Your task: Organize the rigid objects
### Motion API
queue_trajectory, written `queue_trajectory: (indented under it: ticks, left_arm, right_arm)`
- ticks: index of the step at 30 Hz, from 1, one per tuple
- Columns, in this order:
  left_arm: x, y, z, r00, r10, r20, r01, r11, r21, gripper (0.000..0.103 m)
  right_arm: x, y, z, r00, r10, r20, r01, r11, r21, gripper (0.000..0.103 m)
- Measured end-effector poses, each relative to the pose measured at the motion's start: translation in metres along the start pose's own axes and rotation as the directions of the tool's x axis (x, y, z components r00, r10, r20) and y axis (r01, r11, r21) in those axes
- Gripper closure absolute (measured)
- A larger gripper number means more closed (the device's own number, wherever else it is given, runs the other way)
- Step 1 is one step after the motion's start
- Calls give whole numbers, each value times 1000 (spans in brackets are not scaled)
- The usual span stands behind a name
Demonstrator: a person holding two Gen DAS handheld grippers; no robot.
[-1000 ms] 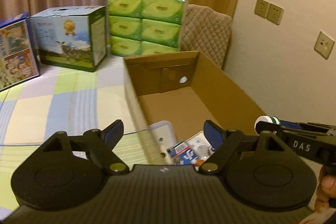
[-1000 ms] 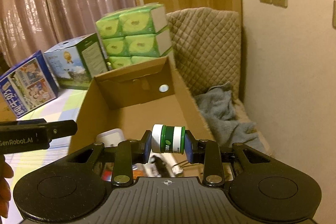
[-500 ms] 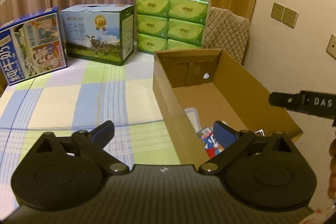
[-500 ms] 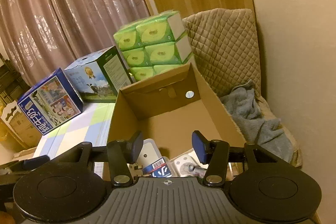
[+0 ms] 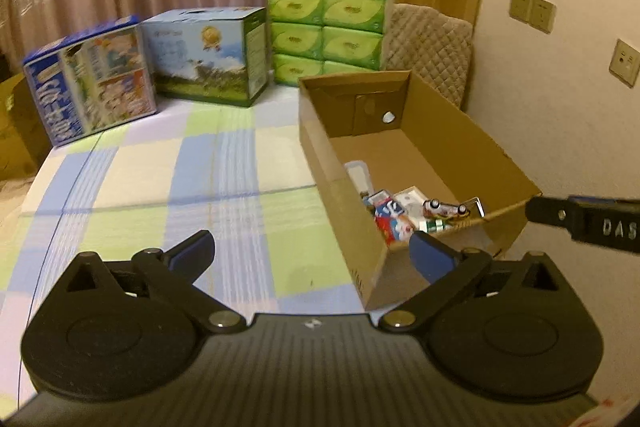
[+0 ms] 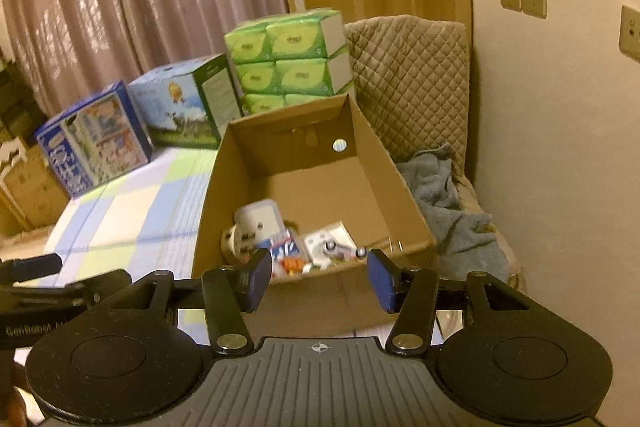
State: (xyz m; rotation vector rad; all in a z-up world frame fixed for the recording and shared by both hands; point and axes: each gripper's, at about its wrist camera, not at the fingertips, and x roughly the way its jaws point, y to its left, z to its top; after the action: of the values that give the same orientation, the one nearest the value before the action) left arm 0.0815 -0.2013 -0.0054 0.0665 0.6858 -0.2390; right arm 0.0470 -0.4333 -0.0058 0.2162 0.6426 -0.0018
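The left gripper, a black two-finger tool with blue pads, has its fingers spread wide with nothing between them. It hangs above the checked pastel tablecloth, with its right fingertip in front of the near-left corner of the open brown cardboard box.

The right gripper, of the same build, also has its fingers apart and carries nothing. It points at the near wall of the cardboard box, and both pads frame the near end of the box interior.

The sorted rigid items lie in the near end of the box, and the far end of the box floor is bare:
- a small green-and-white bottle, lying against the near wall;
- a toy car, lying on its side just beside the bottle;
- a white plastic container with a clear lid, toward the left wall;
- a blue-and-red printed packet, between the container and the car.

Behind the box, at the far edge of the table, stand 3 items in a row: a blue printed carton, a blue-and-green carton with a meadow print, and a stack of green tissue packs. A quilted beige chair stands to the right of the box, with a grey towel on its seat.
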Motion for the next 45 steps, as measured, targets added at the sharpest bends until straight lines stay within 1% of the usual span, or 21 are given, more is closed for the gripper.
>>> queue_trajectory:
  ticks: [4, 8, 13, 15, 19, 22, 29, 45]
  left_arm:
    - [-25, -1, -13, 999, 47, 11, -47, 999, -14, 1]
    - [-43, 0, -24, 999, 36, 5, -36, 999, -35, 1]
    - [-61, -2, -38, 1000, 8, 0, -8, 998, -60, 1]
    - [-66, -4, -42, 1000, 14, 3, -14, 999, -53, 1]
    - [-76, -7, -49, 998, 52, 29, -51, 997, -60, 1]
    - [-78, -6, -50, 999, 51, 16, -49, 995, -82, 1]
    - [-80, -6, -52, 999, 49, 9, -48, 994, -93, 1]
    - [-79, -10, -58, 999, 43, -1, -43, 996, -78, 1]
  right_arm:
    - [-19, 6, -19, 1000, -7, -18, 7, 1000, -13, 52]
    - [-35, 9, -33, 1000, -3, -27, 2, 1000, -8, 52]
    - [-53, 14, -42, 1000, -5, -29, 4, 1000, -18, 52]
    - [-59, 15, -44, 1000, -6, -28, 5, 1000, -23, 52]
    - [-69, 17, -51, 1000, -9, -28, 8, 999, -37, 51]
    - [-72, 18, -56, 999, -6, -35, 4, 999, -42, 51]
    - [-75, 25, -62, 999, 6, -45, -9, 998, -67, 51]
    - [-72, 25, -66, 998, 15, -55, -18, 998, -61, 51]
